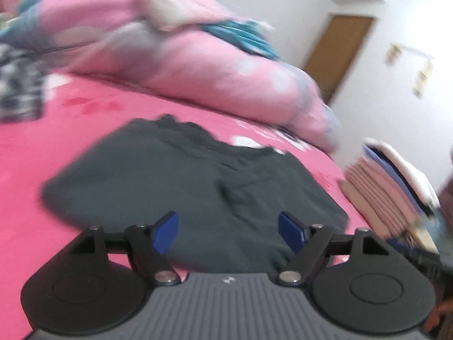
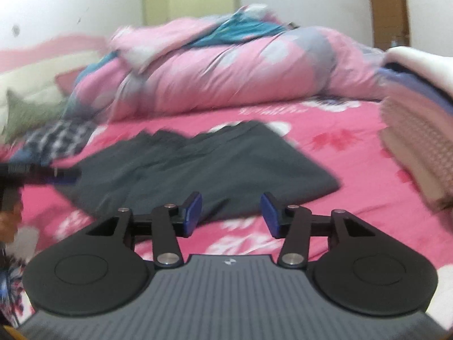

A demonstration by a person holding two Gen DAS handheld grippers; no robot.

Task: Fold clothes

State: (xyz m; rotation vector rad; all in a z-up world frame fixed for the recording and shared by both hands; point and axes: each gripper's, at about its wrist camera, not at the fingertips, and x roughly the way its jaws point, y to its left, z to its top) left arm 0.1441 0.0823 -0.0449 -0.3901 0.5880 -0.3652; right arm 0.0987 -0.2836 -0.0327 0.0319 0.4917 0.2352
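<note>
Fingers of both grippers spread apart, empty, over blurred dark garment (folds indistinct).

Even indoor light, heavy motion blur both views, fisheye-bent edges.

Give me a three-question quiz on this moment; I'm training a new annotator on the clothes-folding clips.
1. True or false: the left gripper is shut on the dark grey garment.
2. What lies behind the garment on the pink bedsheet? A) a suitcase B) a bunched pink quilt C) a laptop
3. Fill in: the right gripper is ____, holding nothing.

Key:
1. False; its jaws stand apart with nothing between them.
2. B
3. open
</note>
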